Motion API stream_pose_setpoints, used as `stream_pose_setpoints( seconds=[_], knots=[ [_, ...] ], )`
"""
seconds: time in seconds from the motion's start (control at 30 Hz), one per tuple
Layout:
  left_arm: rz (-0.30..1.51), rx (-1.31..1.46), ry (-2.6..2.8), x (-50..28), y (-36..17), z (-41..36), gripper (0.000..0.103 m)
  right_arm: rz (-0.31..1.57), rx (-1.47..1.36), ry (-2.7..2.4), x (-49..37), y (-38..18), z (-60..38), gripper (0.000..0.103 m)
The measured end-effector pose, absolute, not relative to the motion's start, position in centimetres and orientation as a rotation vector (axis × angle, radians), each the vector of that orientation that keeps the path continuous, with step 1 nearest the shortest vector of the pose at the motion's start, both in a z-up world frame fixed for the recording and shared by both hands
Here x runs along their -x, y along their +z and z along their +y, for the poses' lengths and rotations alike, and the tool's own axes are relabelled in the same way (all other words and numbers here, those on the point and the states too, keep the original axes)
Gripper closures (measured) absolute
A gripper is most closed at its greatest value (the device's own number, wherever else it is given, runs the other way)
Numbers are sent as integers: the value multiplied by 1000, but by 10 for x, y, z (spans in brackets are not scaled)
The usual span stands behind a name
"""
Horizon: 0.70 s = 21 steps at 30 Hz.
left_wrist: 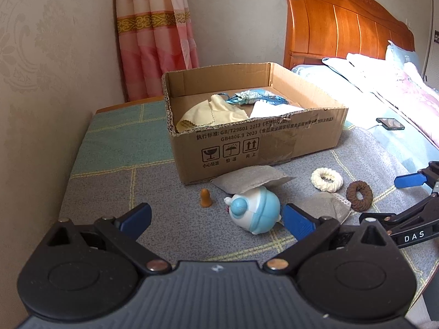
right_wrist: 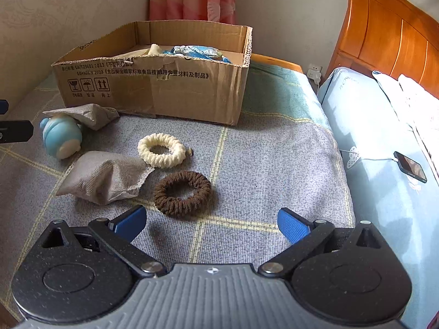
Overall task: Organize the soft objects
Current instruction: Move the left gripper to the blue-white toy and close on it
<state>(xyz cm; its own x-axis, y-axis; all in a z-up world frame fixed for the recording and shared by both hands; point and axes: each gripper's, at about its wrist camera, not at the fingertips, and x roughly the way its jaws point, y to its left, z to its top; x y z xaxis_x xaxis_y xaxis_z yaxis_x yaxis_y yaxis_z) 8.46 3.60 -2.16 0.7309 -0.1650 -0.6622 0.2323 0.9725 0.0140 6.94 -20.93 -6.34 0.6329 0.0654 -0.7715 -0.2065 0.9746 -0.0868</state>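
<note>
Both grippers are held wide open and empty: left gripper (left_wrist: 216,218) is aimed at the blue round toy (left_wrist: 255,211); right gripper (right_wrist: 212,223) is positioned just short of the brown scrunchie (right_wrist: 182,193). Cream scrunchie (right_wrist: 162,150) and grey pouch (right_wrist: 105,175) are seen on the blanket (right_wrist: 274,164), beside the brown one. Cloths (left_wrist: 211,113) are noted inside the cardboard box (left_wrist: 260,142).

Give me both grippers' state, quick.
Left gripper: jaws open, holding nothing.
Right gripper: jaws open, holding nothing.
</note>
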Motion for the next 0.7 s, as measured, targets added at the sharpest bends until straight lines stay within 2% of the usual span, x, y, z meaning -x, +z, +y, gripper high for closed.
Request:
stream_pose_setpoints(
  seconds=[0.57,0.7],
  knots=[
    [784,-138,-256,-97,-46,18,2,814,107,158,-82,-74,-218,0],
    [791,-126,-252,-104,-52,15,5,806,108,164,-82,-75,-218,0]
  ],
)
